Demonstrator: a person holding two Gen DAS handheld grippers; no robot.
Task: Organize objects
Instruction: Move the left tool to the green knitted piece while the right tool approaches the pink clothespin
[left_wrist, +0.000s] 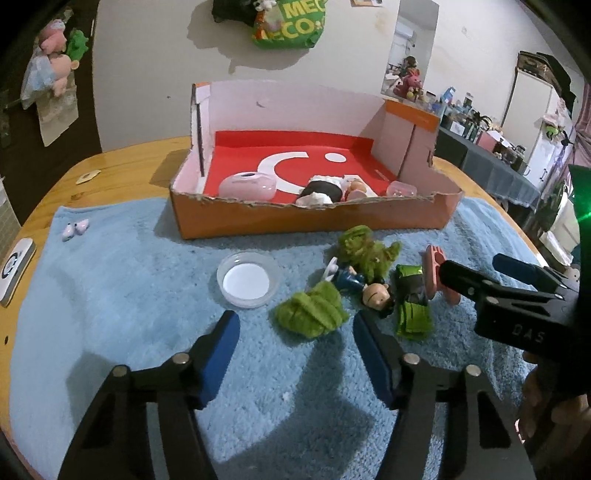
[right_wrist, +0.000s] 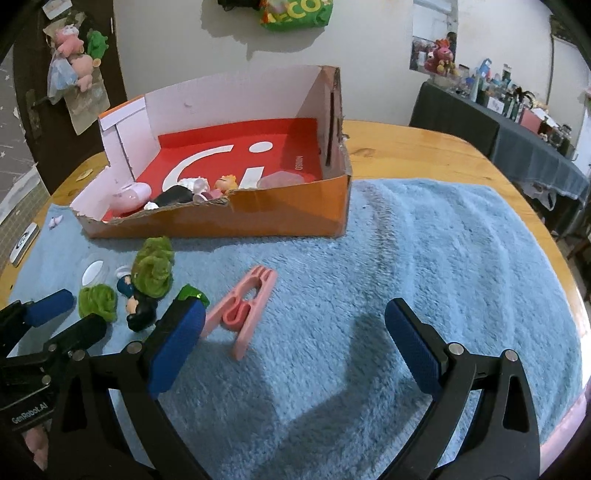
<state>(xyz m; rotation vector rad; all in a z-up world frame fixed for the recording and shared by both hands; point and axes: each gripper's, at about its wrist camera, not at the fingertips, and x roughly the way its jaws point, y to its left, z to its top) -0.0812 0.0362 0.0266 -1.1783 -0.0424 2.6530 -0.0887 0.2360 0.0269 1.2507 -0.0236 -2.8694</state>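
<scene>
An orange cardboard box (left_wrist: 314, 221) (right_wrist: 258, 218) with a red floor stands on a blue towel (left_wrist: 147, 332) (right_wrist: 424, 258); it holds a pink case (left_wrist: 248, 183), a doll (left_wrist: 325, 190) and a small pink cup (left_wrist: 402, 190). In front lie two green fuzzy balls (left_wrist: 312, 313) (left_wrist: 364, 247), a toy figure (left_wrist: 373, 293) (right_wrist: 138, 310), a green packet (left_wrist: 412, 299), a pink clip (right_wrist: 242, 312) (left_wrist: 436, 269) and a clear lid (left_wrist: 246, 283). My left gripper (left_wrist: 295, 332) is open, just short of the near green ball. My right gripper (right_wrist: 295, 332) is open, with the pink clip beside its left finger.
A small pink and white earbud pair (left_wrist: 75, 228) lies at the towel's far left. A white device (left_wrist: 16, 269) and a small tag (left_wrist: 86, 177) sit on the wooden table (right_wrist: 424, 147). A cluttered dark side table (right_wrist: 517, 122) stands to the right.
</scene>
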